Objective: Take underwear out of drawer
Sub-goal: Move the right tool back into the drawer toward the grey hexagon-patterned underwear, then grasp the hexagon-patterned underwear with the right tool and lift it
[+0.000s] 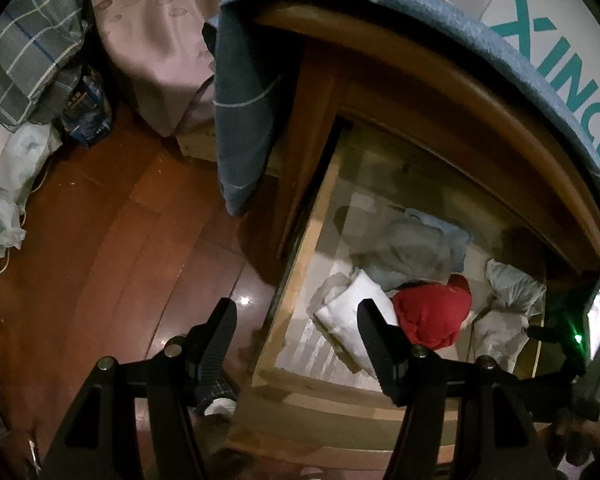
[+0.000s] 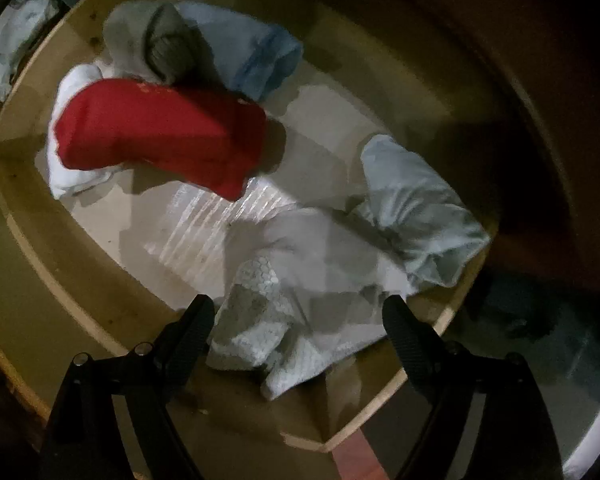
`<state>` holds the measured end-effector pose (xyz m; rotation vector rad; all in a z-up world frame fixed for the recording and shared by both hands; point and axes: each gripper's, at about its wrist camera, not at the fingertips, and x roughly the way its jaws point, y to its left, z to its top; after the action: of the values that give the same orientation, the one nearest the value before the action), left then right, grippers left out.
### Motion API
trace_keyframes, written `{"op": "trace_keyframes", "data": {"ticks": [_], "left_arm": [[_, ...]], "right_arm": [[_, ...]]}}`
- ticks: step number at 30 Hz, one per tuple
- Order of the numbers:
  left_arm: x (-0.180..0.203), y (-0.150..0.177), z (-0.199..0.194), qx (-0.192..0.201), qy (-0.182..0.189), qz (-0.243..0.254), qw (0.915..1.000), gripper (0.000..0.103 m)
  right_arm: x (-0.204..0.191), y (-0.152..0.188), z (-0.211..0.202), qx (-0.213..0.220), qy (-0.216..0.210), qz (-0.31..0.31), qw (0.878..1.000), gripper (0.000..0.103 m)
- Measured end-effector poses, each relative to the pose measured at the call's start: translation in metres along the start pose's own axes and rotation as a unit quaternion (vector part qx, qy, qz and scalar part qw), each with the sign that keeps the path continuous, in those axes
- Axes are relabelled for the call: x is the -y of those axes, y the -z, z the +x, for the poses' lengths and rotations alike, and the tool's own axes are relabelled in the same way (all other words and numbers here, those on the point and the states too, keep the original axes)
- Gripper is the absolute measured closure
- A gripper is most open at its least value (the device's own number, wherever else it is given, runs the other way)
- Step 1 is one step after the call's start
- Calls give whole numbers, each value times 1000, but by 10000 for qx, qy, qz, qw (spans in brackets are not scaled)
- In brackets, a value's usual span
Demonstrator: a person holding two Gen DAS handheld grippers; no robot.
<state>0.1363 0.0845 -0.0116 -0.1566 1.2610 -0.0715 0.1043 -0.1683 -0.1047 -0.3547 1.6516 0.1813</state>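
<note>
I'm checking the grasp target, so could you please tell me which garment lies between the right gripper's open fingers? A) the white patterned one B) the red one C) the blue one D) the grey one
A: the right gripper is open over the white patterned garment, while the red garment lies farther off in the drawer.
</note>
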Motion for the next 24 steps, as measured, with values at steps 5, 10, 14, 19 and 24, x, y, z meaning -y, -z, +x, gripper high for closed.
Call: {"op": "trace_keyframes", "data": {"ticks": [5,10,14,19,24], "left_arm": [[3,0,3,-71,34,68,9999,39],[6,1,4,-77,1,143,9999,39],[7,2,7,-158,22,161,9997,39],[8,2,9,-193,-4,190,9996,39],[9,3,12,-241,0,187,9995,39]], "right_arm": [[-4,-10,16,-264,-24,-253,9993,14],[-6,-19,27,-390,56,-384,9985,11],[-6,-22,38,-465,238,-496,9974,9],[-6,-24,45,-469,306,-553,9969,6],[3,-20,45,-289,155,-558,9979,12]]}}
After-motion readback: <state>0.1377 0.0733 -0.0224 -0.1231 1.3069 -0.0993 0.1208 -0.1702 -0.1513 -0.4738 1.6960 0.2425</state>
